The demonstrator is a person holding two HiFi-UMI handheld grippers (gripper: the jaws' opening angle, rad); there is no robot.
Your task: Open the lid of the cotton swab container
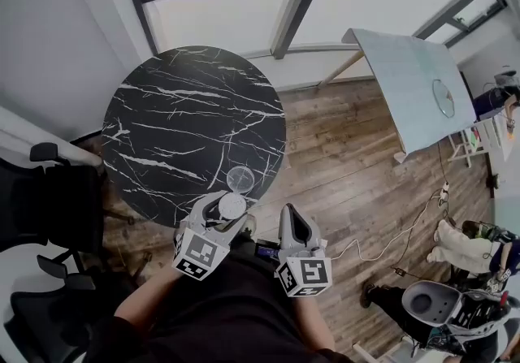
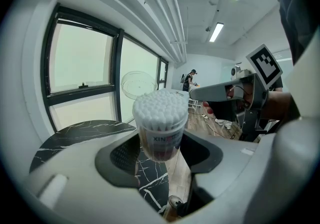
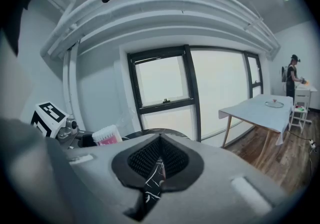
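where the left hand-held gripper's jaws close, the swab container sits.

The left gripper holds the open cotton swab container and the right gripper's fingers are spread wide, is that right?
Not quite. The right gripper is shut, fingers together with nothing between them; the right gripper view shows it. The left gripper does hold the open cotton swab container.

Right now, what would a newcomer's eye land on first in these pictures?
The open cotton swab container, packed with white tips, is gripped in the left gripper at the near edge of the round black marble table. Its clear lid lies on the table just beyond. The right gripper is shut and empty, to the container's right.
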